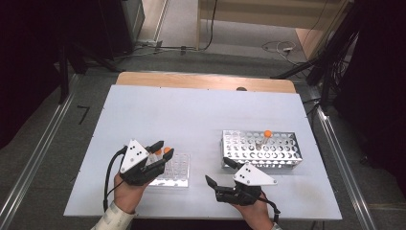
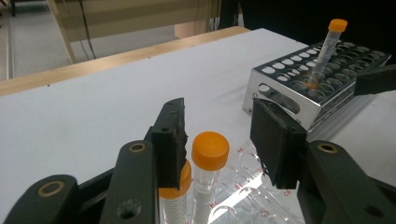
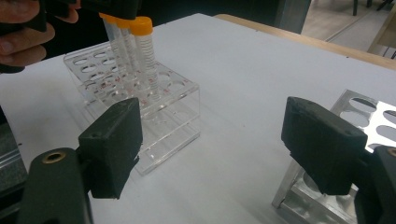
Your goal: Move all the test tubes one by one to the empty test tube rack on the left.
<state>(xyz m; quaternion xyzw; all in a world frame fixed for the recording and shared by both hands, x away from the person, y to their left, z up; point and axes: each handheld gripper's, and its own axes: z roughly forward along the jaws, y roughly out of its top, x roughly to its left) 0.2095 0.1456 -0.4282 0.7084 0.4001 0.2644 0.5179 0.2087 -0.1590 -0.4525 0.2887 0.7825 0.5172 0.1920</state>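
- We see two orange-capped tubes [image 2: 208,177] standing upright in the clear plastic rack [image 1: 175,171], caps up, long axes vertical.
- Our left gripper [image 1: 162,149] hovers over them, jaws spread wide; the nearer tube's cap sits between the jaws, untouched, the other just behind the left jaw.
- Our right gripper [image 1: 219,173] hangs released, holding nothing, between the clear rack and the metal rack [image 1: 262,149].
- A third tube [image 1: 265,140] leans in the metal rack.
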